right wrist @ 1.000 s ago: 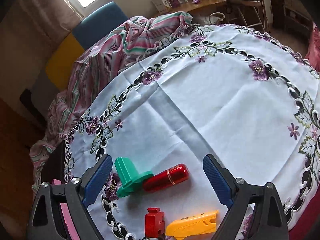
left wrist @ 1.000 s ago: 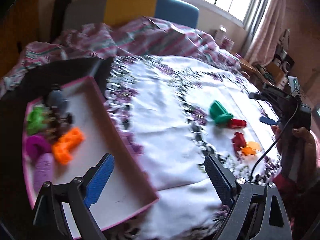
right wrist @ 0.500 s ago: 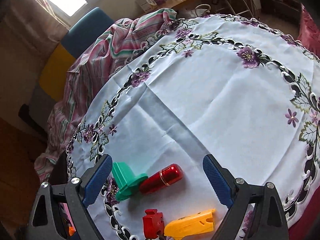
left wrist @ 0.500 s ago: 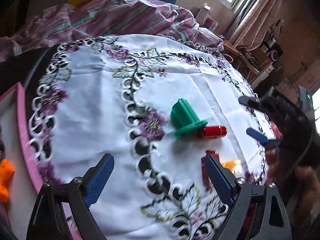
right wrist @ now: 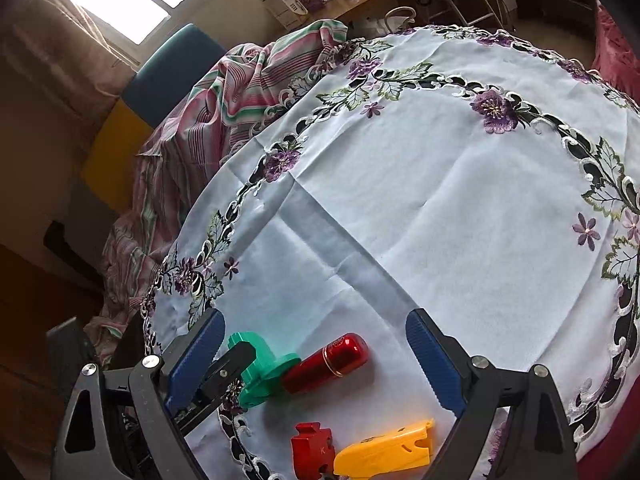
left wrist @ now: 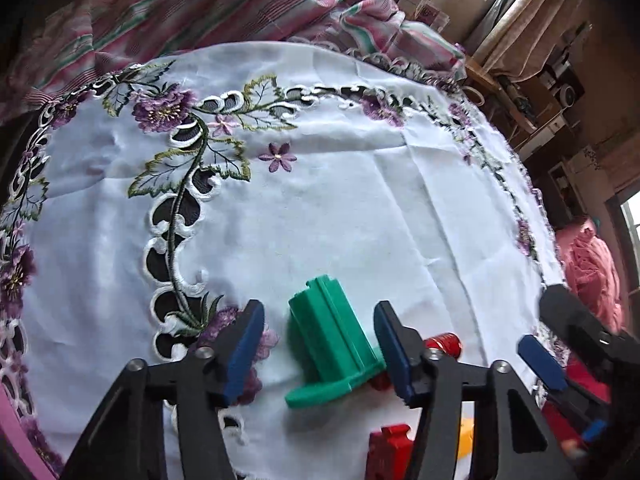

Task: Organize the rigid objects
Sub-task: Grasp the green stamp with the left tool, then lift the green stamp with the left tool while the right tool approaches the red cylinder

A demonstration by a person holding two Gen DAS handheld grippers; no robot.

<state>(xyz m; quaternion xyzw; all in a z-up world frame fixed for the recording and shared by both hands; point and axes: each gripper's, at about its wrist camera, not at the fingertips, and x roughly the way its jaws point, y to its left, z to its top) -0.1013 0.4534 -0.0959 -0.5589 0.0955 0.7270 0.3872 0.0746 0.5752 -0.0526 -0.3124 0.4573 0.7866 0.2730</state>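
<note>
Straddling the green plastic piece [left wrist: 332, 344], the left tool [left wrist: 320, 344] has its jaws set wide, one blue pad on each side with gaps, not touching it. The piece lies on its side on the white embroidered cloth [left wrist: 360, 200] over the worktop, long axis running away from the left camera, flat flange end nearest the tool, ribbed body pointing toward the far edge. A red cylinder [right wrist: 326, 364] lies just beside the flange, long axis slanted, rounded end pointing up-right in the right view. The right tool [right wrist: 316, 356] is also wide, holding nothing, hovering near the same group. Right view alone shows the whole red cylinder, the red block [right wrist: 312, 446] and the yellow piece [right wrist: 386, 450] near the cloth edge; left view hides most of those behind its own finger. Left view alone shows a pink tray edge [left wrist: 16, 440] at bottom left.
</note>
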